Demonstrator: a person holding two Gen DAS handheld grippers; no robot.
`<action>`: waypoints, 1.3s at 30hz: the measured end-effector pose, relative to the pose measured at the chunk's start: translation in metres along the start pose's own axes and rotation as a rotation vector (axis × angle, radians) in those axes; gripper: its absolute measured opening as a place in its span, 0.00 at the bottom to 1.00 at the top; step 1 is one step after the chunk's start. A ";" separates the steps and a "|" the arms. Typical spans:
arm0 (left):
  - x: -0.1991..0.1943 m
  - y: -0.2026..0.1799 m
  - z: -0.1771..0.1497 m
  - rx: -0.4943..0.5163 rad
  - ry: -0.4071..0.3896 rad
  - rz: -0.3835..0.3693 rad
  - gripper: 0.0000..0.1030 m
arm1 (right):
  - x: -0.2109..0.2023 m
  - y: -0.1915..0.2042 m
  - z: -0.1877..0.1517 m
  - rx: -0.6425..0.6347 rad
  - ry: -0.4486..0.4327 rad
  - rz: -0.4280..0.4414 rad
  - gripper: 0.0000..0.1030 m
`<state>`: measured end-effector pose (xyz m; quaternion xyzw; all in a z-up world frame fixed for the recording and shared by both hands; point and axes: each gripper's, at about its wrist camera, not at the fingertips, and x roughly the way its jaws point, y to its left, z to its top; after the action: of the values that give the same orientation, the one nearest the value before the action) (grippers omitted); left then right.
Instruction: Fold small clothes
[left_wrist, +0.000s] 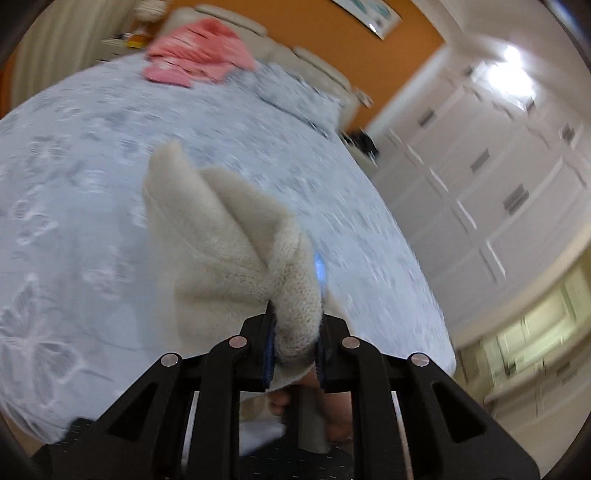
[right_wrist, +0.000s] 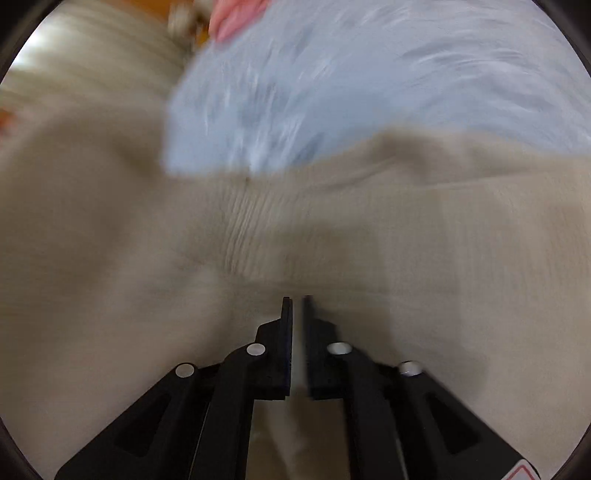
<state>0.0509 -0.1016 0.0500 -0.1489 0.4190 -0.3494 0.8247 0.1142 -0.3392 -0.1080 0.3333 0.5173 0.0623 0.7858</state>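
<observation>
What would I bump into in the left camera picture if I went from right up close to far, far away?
left gripper pinching the fuzzy cream garment → pale blue butterfly bedspread → pink clothes → orange wall.

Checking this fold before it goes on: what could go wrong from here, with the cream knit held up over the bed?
1. The left claw pinches a thick bunched wad of the cream knit garment, so layers could slip out unevenly and spoil the fold.
2. The right claw looks nearly shut on only a thin edge of the fabric, and the right wrist view is motion-blurred; a fast swing might pull it free.
3. The pink clothes lie farther up the bedspread; a wide swing could disturb them.
</observation>
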 end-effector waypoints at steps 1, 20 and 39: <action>0.010 -0.010 -0.004 0.026 0.020 0.003 0.15 | -0.023 -0.016 -0.003 0.021 -0.041 0.014 0.12; 0.052 -0.035 -0.096 0.148 0.214 0.164 0.64 | -0.075 -0.064 -0.034 -0.028 -0.011 -0.067 0.72; 0.061 0.021 -0.089 -0.079 0.253 0.159 0.65 | -0.145 -0.128 -0.066 0.074 -0.175 -0.025 0.33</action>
<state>0.0141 -0.1251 -0.0504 -0.1026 0.5434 -0.2820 0.7840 -0.0402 -0.4717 -0.0871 0.3599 0.4530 0.0038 0.8156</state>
